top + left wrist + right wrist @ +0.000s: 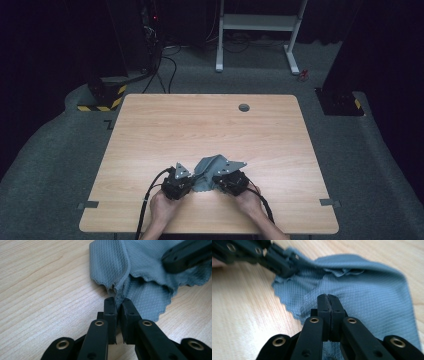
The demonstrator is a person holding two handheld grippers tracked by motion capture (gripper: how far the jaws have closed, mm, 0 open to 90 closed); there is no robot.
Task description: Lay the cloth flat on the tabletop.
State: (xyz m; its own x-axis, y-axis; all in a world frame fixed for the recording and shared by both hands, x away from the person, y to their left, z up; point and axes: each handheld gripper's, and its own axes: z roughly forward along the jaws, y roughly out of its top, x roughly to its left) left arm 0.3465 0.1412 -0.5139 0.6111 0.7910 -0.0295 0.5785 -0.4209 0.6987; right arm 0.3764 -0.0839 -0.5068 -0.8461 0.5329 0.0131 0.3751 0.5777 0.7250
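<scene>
A grey-blue textured cloth (pixel 206 170) lies crumpled near the front middle of the wooden table (pixel 200 120). My left gripper (pixel 193 183) is at the cloth's left side; in the left gripper view its jaws (pixel 119 302) are shut on a scalloped edge of the cloth (pixel 140 265), which rises folded from the pinch. My right gripper (pixel 216 180) is at the cloth's right side; in the right gripper view it (pixel 327 298) is shut on a raised fold of the cloth (pixel 367 290). The two grippers face each other closely, each held by a hand.
A round cable hole (pixel 244 107) sits near the table's far edge. Tape tabs (pixel 88 205) (pixel 327 202) mark the front corners. Beyond the table stand a white frame (pixel 255 22) and a yellow-and-black striped base (pixel 102 97).
</scene>
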